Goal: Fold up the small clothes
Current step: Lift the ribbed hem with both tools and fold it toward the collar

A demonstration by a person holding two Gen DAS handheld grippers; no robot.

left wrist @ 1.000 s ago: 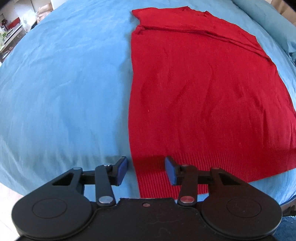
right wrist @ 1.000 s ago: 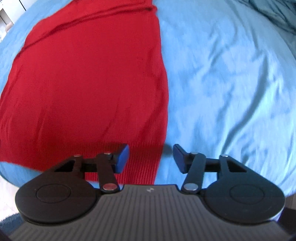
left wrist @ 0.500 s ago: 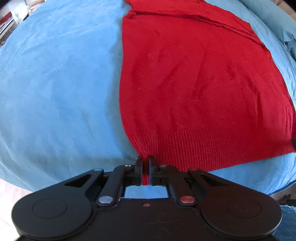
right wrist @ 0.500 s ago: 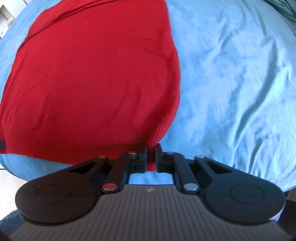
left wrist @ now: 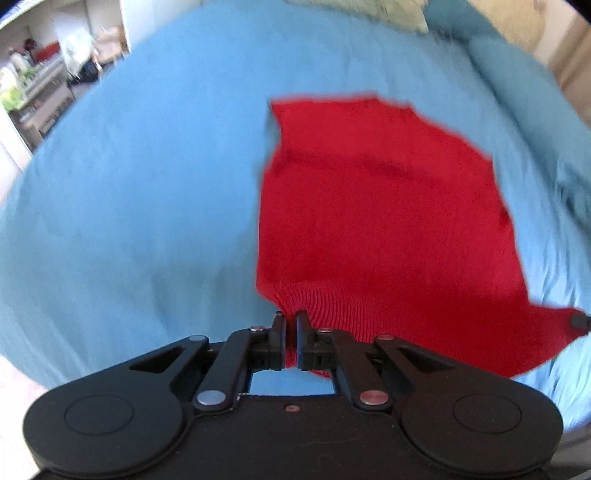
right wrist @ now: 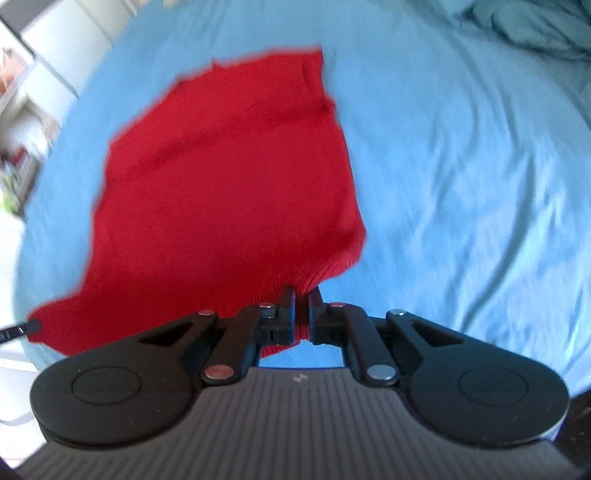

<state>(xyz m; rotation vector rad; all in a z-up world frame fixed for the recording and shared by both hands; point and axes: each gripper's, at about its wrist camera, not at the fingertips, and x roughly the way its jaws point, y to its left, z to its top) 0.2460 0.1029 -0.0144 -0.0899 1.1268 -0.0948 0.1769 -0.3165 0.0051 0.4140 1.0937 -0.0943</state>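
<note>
Your left gripper (left wrist: 290, 341) is clenched on the ribbed hem of the red knit sweater (left wrist: 384, 206), right at the hem's left corner; a strip of red fabric shows pinched between the two dark pads. Your right gripper (right wrist: 303, 317) is likewise clamped on the hem at its right corner, with the ribbing bunched up just in front of the fingertips (right wrist: 287, 295).

The sweater spreads away from both pairs of jaws across the blue bedsheet (left wrist: 140, 206). Its near edge is held up off the sheet and sags in a shallow curve between your two grips, while the far part, toward the shoulders, lies on the bed. In the left wrist view the hem runs off to the right, where the tip of your other gripper shows at the frame's edge, holding the far corner. In the right wrist view the hem runs off to the left to the matching dark tip at that edge.

Both pictures are blurred. A rumpled pillow (right wrist: 535, 26) lies at the far right of the bed.
</note>
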